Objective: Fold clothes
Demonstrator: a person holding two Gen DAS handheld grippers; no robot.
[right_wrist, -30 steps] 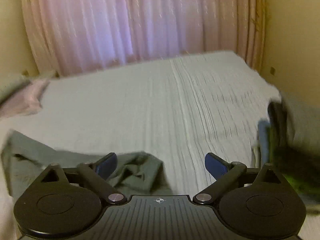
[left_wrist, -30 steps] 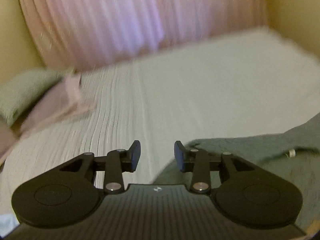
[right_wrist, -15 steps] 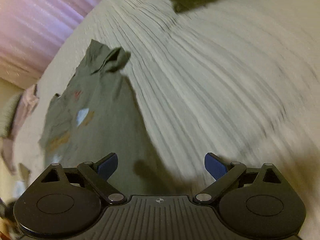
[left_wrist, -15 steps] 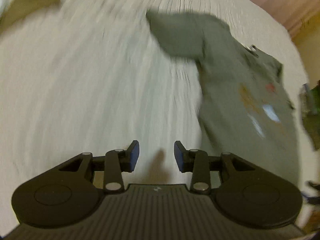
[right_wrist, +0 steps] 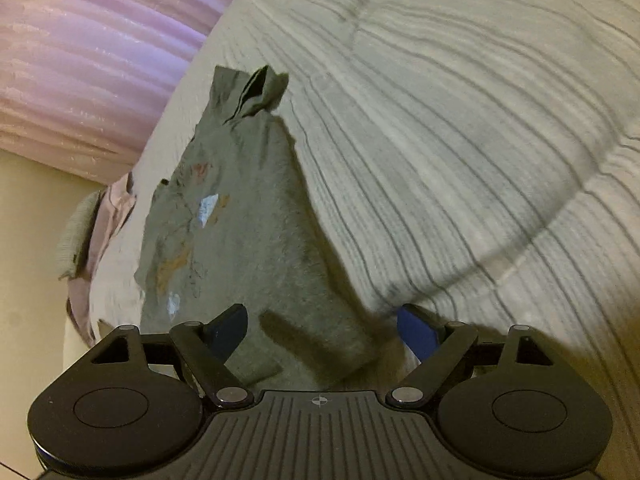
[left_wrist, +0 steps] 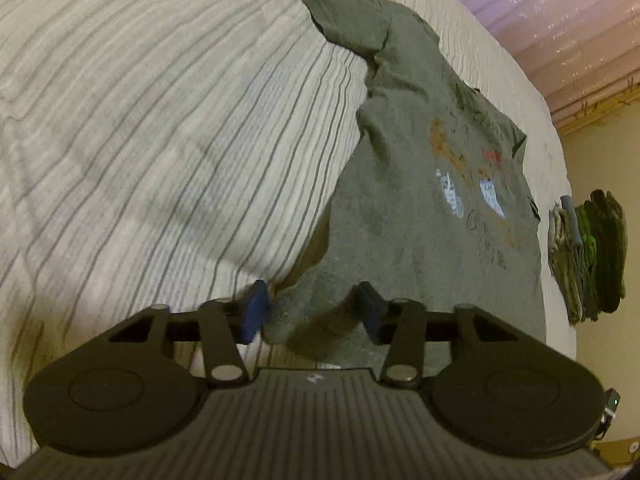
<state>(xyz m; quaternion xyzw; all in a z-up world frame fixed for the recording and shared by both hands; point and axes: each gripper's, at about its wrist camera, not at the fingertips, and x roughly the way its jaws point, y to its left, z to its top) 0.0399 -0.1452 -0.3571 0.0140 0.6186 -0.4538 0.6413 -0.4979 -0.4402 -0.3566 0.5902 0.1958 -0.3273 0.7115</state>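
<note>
A green-grey T-shirt (left_wrist: 420, 216) lies spread out on the bed (left_wrist: 160, 120), picture side up, with its bottom hem at the near edge of the bed and its neck end pointing toward the far edge by the pink curtain (right_wrist: 80, 40). One sleeve (left_wrist: 348, 20) sticks out, a bit bunched up. The left tongs (left_wrist: 312, 312) are open partway, and one bottom corner of the shirt sits right between the two blue tips. The right tongs (right_wrist: 320, 330) are open wide over the other bottom corner. Neither pair is pinching the cloth yet. The shirt looks soft, thin and light, so it will flop and sag when lifted, and it may slide on the striped cover. It will not break. A good place to take hold looks like the two bottom corners, one for each pair of tongs, pinching both layers of cloth together so the back does not stay behind. A stack of folded clothes (left_wrist: 588, 252) sits at the side edge of the bed, well apart from the shirt. A pink cloth (right_wrist: 108, 216) and a pillow lie at the other side.
</note>
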